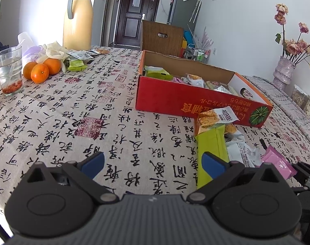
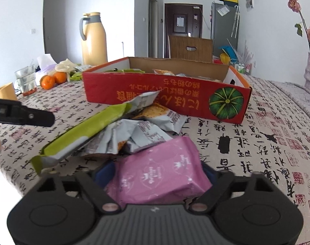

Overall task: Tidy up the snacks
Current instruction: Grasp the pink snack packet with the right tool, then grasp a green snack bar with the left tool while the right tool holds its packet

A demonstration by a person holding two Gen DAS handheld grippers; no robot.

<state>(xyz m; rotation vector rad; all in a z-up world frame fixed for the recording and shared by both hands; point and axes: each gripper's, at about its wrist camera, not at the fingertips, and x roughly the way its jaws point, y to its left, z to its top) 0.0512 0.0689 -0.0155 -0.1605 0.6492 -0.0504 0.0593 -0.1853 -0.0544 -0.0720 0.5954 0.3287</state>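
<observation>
1. The left gripper is seen at the bottom of the left wrist view with its blue pads spread wide over bare tablecloth; nothing is held between them.
2. A long green packet lies just beside the left gripper's right pad, at lower right of that view.
3. The right gripper is seen at the bottom centre of the right wrist view with a pink packet between its jaws. The blue pads are largely hidden behind the packet, so whether they press on it cannot be told.
4. Behind the pink packet, at the centre of the right wrist view, a pile of white and orange snack packets is heaped, with the green packet leaning across its left side.
5. A red cardboard box stands open beyond the pile, in the middle of the frame; several snack packets are seen inside it.
6. At upper left of the left wrist view, oranges, a glass and a yellow flask are seen.
</observation>
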